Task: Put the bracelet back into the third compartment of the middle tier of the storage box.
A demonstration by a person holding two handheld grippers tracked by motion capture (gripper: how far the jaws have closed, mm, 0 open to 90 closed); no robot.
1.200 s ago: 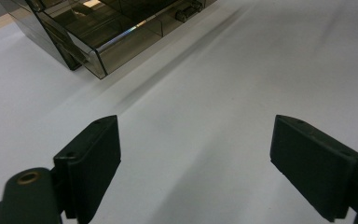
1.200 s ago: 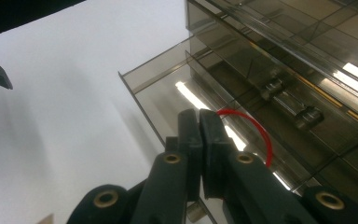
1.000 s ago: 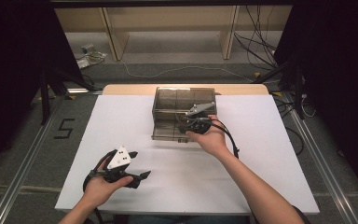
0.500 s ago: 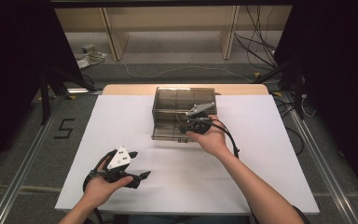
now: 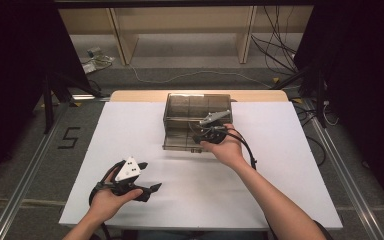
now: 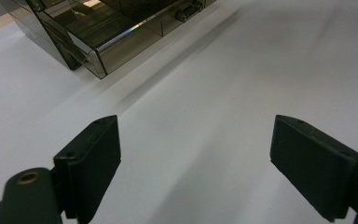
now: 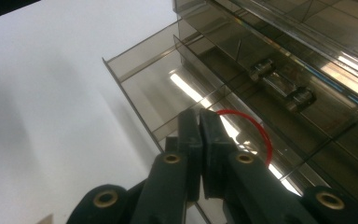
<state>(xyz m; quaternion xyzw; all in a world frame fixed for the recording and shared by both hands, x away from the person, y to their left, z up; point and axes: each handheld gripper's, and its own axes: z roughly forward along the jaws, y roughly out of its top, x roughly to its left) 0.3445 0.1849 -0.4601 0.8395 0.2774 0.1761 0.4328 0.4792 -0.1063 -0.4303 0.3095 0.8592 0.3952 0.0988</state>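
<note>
A smoky clear plastic drawer box (image 5: pixel 196 102) stands at the back middle of the white table (image 5: pixel 280 165). Its lower drawer (image 5: pixel 177 141) is pulled out. My right gripper (image 5: pixel 201 136) hovers over the drawer's front right part. In the right gripper view this gripper (image 7: pixel 199 114) is shut, and a thin red rubber band (image 7: pixel 262 131) loops out from its tips above a drawer compartment (image 7: pixel 158 88). My left gripper (image 5: pixel 149 176) rests open near the front left of the table. In its own view the left gripper (image 6: pixel 193 123) has nothing between its jaws, and the drawer corner (image 6: pixel 98 63) lies ahead.
Thin dividers split the drawer into several compartments. A small metal handle (image 7: pixel 282 88) sits on the box front above the drawer. White table surface spreads left and right of the box. Cables (image 5: pixel 280 45) and wooden shelf legs (image 5: pixel 122 40) lie on the floor beyond.
The right gripper has dipped slightly toward the drawer. The left hand and its gripper have stayed in place.
</note>
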